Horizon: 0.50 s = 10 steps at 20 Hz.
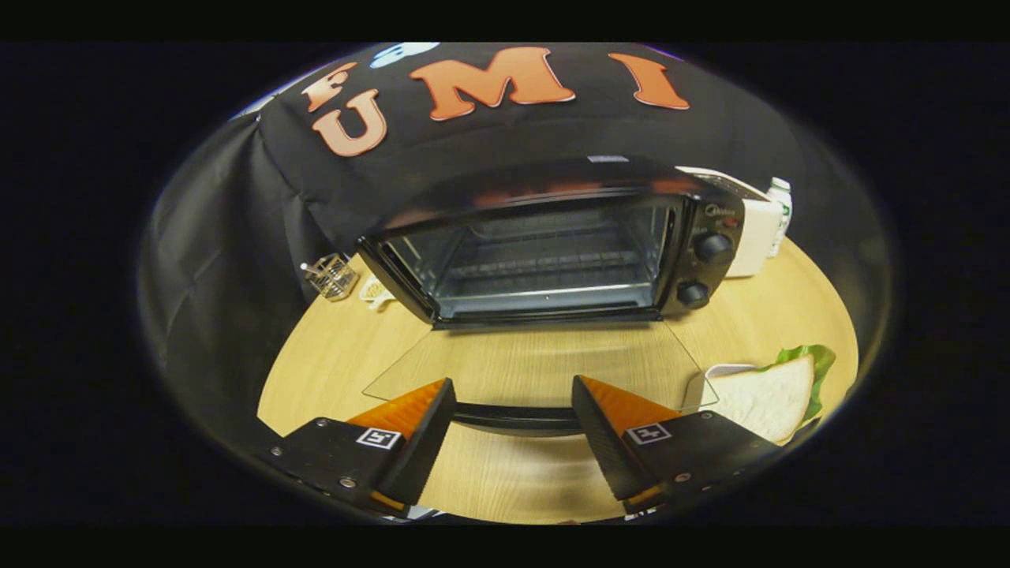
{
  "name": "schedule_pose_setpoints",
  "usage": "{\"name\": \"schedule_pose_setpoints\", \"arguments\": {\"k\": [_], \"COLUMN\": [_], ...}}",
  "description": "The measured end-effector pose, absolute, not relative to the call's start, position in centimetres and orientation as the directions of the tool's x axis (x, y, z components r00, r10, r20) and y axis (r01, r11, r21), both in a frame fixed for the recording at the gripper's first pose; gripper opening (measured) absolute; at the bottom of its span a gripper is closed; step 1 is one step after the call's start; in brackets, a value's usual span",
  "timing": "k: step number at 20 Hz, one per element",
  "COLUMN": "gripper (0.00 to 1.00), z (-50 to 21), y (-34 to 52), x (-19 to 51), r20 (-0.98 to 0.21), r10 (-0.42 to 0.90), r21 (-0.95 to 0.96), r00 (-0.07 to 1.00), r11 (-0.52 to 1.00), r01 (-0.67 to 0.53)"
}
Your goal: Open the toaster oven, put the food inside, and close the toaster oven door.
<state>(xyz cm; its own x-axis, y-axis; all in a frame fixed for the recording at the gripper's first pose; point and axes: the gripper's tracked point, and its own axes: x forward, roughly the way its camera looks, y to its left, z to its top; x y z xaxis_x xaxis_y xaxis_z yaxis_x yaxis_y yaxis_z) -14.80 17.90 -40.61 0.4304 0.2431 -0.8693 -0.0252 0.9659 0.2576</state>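
The toaster oven (552,244) stands on the wooden table (347,355), backed against the black cloth wall. Its glass door (536,367) is folded fully down and lies flat in front of the oven cavity, with the wire rack (544,272) visible inside. The door handle (517,416) runs along the door's near edge. The gripper (513,410) is spread wide, fingers apart, one at each side of the handle; whether they touch it cannot be told. The sandwich (769,394), white bread with lettuce, rests on a plate (714,377) beside the oven door, on the side of the oven's control knobs (710,248), just beyond the fingers.
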Motion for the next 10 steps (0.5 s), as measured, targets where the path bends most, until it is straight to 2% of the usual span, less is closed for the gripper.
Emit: {"name": "schedule_pose_setpoints", "arguments": {"k": [4, 7, 10], "gripper": [0.86, 0.86, 0.85], "z": [-43.0, -45.0, -45.3], "y": [18.1, 18.0, 18.0], "x": [-15.5, -17.1, -16.7], "r20": [-0.896, -0.932, -0.927], "r10": [0.221, 0.193, 0.187], "r21": [0.223, 0.189, 0.17], "r00": [0.385, 0.308, 0.324], "r11": [0.974, 0.981, 0.982], "r01": [-0.04, -0.041, -0.081]}}
